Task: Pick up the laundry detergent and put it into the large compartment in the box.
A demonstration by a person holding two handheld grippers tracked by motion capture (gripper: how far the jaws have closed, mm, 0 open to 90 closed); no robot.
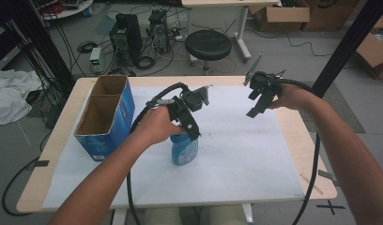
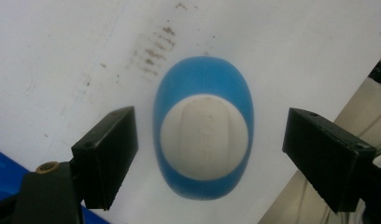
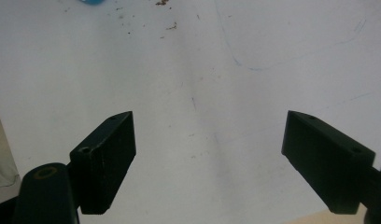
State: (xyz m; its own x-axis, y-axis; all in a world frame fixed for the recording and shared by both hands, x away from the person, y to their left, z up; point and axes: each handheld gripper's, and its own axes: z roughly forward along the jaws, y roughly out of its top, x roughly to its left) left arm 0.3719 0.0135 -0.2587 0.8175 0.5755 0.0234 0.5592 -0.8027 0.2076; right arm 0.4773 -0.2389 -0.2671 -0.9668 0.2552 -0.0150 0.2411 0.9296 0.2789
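A blue bottle [image 1: 184,150] with a white cap stands upright on the white sheet [image 1: 236,154] near the table's middle. In the left gripper view I look straight down on the bottle [image 2: 203,128], its cap between my two jaws, which stand wide apart and clear of it. My left gripper [image 1: 192,129] hangs just above the bottle, open [image 2: 209,156]. My right gripper [image 1: 256,108] is held up over the sheet's far right, open [image 3: 209,161], with only bare sheet between its jaws.
An open blue cardboard box [image 1: 105,115] with two compartments stands at the table's left. The wooden table edge [image 1: 311,154] runs along the right of the sheet. A black stool [image 1: 208,44], computer towers and cables lie on the floor beyond.
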